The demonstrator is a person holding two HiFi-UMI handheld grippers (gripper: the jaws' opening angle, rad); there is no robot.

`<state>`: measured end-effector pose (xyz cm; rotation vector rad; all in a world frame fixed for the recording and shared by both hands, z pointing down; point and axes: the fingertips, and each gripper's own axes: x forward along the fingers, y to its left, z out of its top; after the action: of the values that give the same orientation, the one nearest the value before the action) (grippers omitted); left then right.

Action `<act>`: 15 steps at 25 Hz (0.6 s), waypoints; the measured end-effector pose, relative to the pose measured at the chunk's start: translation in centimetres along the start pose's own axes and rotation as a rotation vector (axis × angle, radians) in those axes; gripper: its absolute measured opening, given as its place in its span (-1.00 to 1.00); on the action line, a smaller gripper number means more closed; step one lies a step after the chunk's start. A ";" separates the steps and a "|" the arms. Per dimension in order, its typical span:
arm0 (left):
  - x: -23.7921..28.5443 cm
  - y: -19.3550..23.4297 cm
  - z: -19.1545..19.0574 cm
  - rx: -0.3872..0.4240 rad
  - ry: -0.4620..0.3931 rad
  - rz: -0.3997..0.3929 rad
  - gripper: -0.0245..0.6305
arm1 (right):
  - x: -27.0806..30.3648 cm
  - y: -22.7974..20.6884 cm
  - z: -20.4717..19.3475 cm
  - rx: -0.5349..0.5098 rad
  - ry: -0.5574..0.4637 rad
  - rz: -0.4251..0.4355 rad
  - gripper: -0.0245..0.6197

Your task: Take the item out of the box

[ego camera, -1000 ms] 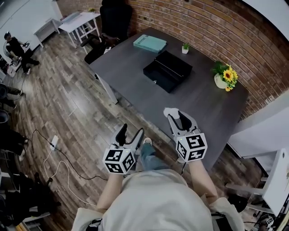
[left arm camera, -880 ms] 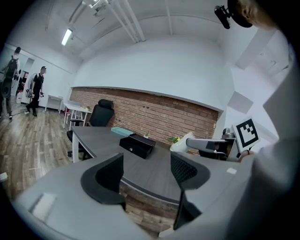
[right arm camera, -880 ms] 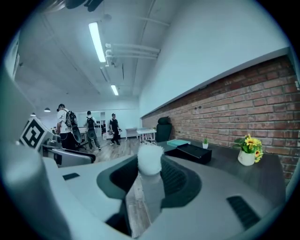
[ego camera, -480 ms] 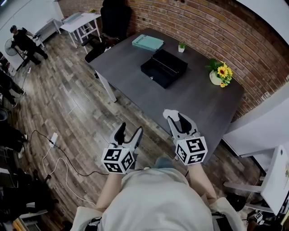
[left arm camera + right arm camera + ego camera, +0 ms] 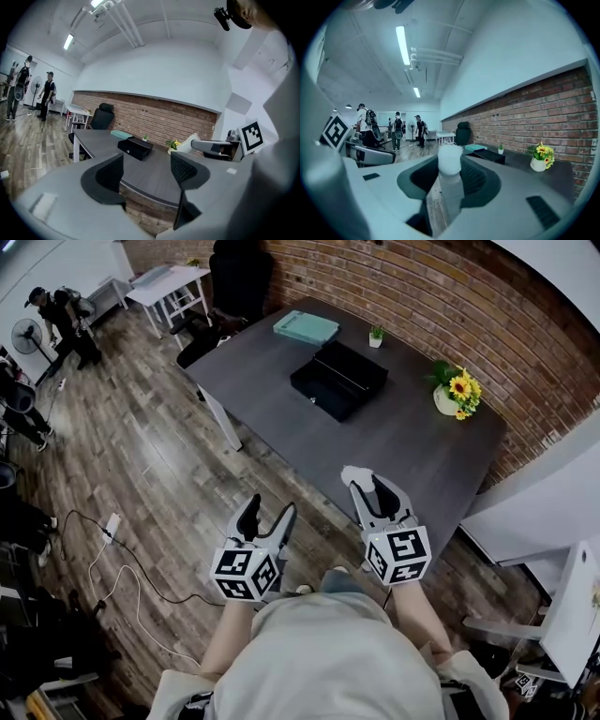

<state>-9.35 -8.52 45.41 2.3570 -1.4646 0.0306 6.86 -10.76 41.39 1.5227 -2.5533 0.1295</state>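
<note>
A black box [image 5: 339, 379] sits on the dark grey table [image 5: 394, 446], far ahead of both grippers; it also shows small as the box [image 5: 136, 147] in the left gripper view and the box [image 5: 490, 155] in the right gripper view. My right gripper [image 5: 373, 486] hangs over the table's near edge, shut on a white item with a rounded top [image 5: 353, 472]. In its own view that item [image 5: 449, 161] stands upright between the jaws of the gripper [image 5: 450, 180]. My left gripper [image 5: 269, 512] is over the wooden floor, open and empty, as the gripper [image 5: 146, 171] shows.
On the table lie a teal book [image 5: 307, 327], a small potted plant [image 5: 375, 337] and a sunflower vase [image 5: 450, 397]. A black office chair [image 5: 239, 273] and a white side table [image 5: 169, 282] stand beyond. Cables [image 5: 117, 563] trail on the floor at left. People [image 5: 56, 310] stand far left.
Both grippers keep nearly the same place in the view, the right still holding the white item. The people at the far left have walked on.
</note>
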 end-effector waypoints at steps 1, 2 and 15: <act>-0.1 0.0 -0.1 0.001 0.003 0.000 0.04 | -0.2 0.1 -0.1 0.000 -0.001 -0.001 -0.47; -0.2 0.1 -0.2 0.001 0.005 0.000 0.04 | -0.4 0.1 -0.1 0.001 -0.002 -0.003 -0.47; -1.2 -0.2 -0.5 0.009 0.008 -0.019 0.04 | -1.3 0.7 0.0 0.018 -0.020 -0.026 -0.47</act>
<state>-9.60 -7.26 45.58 2.3748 -1.4416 0.0420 6.86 -9.27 41.19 1.5707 -2.5532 0.1344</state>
